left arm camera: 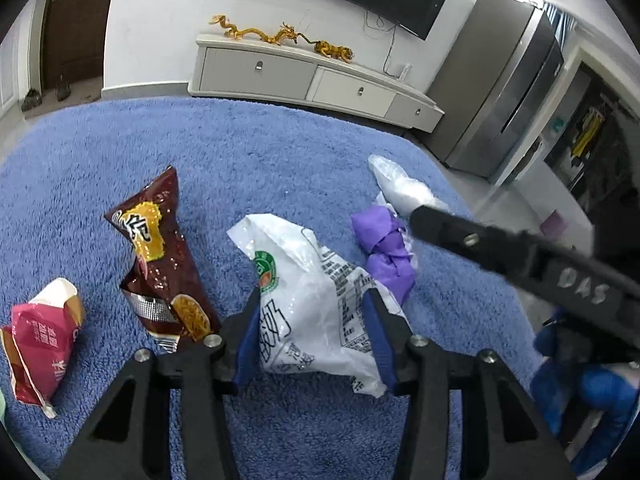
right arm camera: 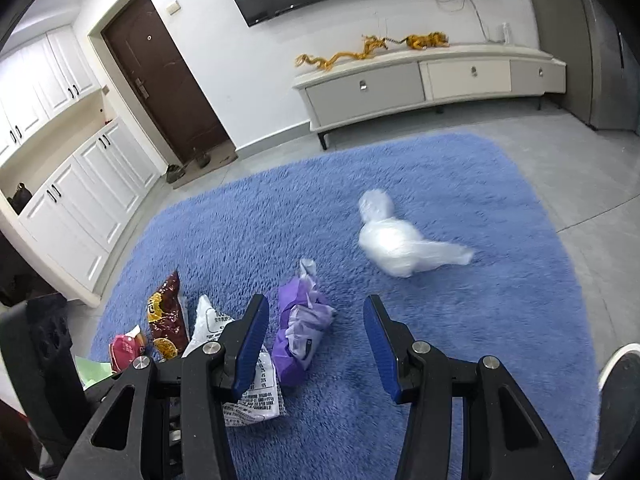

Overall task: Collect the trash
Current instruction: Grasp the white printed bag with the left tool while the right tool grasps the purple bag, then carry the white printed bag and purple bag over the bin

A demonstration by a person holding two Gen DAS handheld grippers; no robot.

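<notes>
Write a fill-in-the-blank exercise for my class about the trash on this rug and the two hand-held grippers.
1. All the trash lies on a ___ rug.
2. The white printed bag sits between the fingers of the ___ hand-held gripper.
3. The crumpled wrapper beside the white printed bag is ___ in colour.
4. The right hand-held gripper has its jaws ___.

Missing words: blue; left; purple; open

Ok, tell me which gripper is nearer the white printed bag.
Left. The left gripper has its open fingers on either side of the white printed bag; the right gripper is off to the bag's right, open over the rug.
</notes>
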